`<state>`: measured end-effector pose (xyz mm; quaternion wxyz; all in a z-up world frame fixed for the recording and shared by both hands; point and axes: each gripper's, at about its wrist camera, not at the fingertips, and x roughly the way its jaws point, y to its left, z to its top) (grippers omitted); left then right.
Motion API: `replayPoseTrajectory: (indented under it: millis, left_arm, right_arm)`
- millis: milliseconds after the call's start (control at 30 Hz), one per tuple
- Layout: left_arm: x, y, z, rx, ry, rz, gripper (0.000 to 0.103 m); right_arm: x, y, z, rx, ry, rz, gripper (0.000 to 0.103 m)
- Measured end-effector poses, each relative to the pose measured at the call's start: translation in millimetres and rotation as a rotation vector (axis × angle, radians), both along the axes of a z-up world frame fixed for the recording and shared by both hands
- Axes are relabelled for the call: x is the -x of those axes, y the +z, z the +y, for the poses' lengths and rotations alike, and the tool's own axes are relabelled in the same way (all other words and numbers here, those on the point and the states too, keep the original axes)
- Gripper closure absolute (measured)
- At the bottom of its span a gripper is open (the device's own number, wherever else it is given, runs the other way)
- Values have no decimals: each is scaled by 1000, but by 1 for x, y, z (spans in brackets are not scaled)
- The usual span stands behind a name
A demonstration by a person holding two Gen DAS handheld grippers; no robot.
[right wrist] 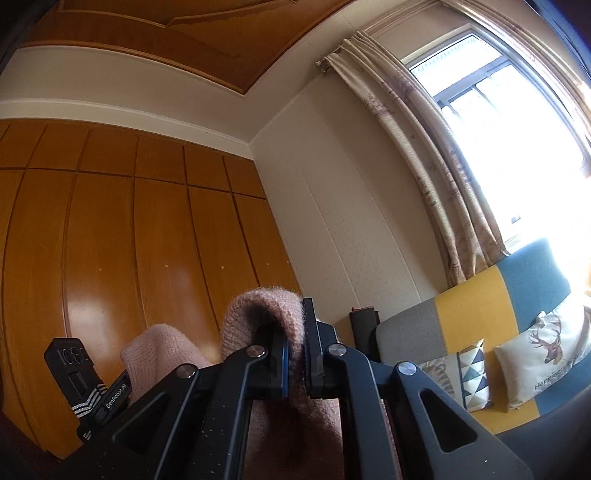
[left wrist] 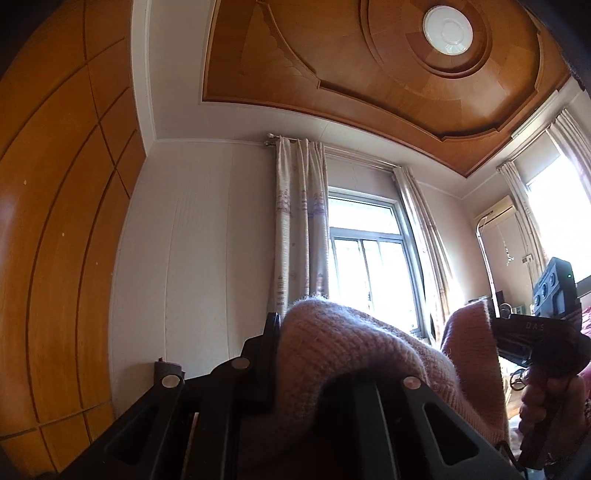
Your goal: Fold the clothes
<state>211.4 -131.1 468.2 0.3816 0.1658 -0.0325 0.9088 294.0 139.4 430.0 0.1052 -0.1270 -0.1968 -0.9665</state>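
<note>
A pink fuzzy knit sweater (left wrist: 343,354) is pinched in my left gripper (left wrist: 295,343) and bulges up over its right finger, which stays hidden. Both grippers point upward toward the walls and ceiling. In the right wrist view my right gripper (right wrist: 295,345) is shut on another fold of the same sweater (right wrist: 266,314), which loops over the fingertips. The right gripper (left wrist: 546,332) also shows at the right edge of the left wrist view, held by a person's hand (left wrist: 550,402). The left gripper (right wrist: 88,384) appears at lower left of the right wrist view, with pink knit (right wrist: 159,354) beside it.
A wooden wardrobe (right wrist: 129,240) fills one wall and a white wall (left wrist: 192,240) runs beside it. Curtained windows (left wrist: 369,258) let in bright light. A grey, yellow and blue sofa (right wrist: 469,314) with patterned cushions (right wrist: 543,350) stands under the window. A round lamp (left wrist: 447,30) sits in the wooden ceiling.
</note>
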Motion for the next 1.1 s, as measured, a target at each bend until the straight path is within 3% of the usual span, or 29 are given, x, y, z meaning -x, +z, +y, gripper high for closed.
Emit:
replayPoseTrajectory:
  millis: [167, 333, 500, 667, 800, 933, 1100]
  left_arm:
    - [20, -13, 6, 42, -30, -90, 88]
    - [90, -75, 38, 186, -7, -304, 88]
    - [178, -189, 82, 368, 48, -562, 88]
    - [226, -310, 110, 499, 91, -772, 89]
    - [232, -360, 120, 562, 114, -774, 89]
    - [255, -354, 142, 597, 155, -777, 88]
    - [307, -374, 177, 663, 218, -906, 84]
  right_arm:
    - [23, -34, 17, 77, 17, -100, 97]
    - [83, -120, 52, 179, -66, -375, 97]
    - [140, -237, 96, 335, -125, -668, 97]
    - [158, -333, 120, 435, -137, -885, 98]
    - [167, -355, 139, 413, -172, -938, 97]
    - [196, -351, 155, 311, -232, -967, 97]
    - [235, -365, 165, 242, -280, -1062, 96]
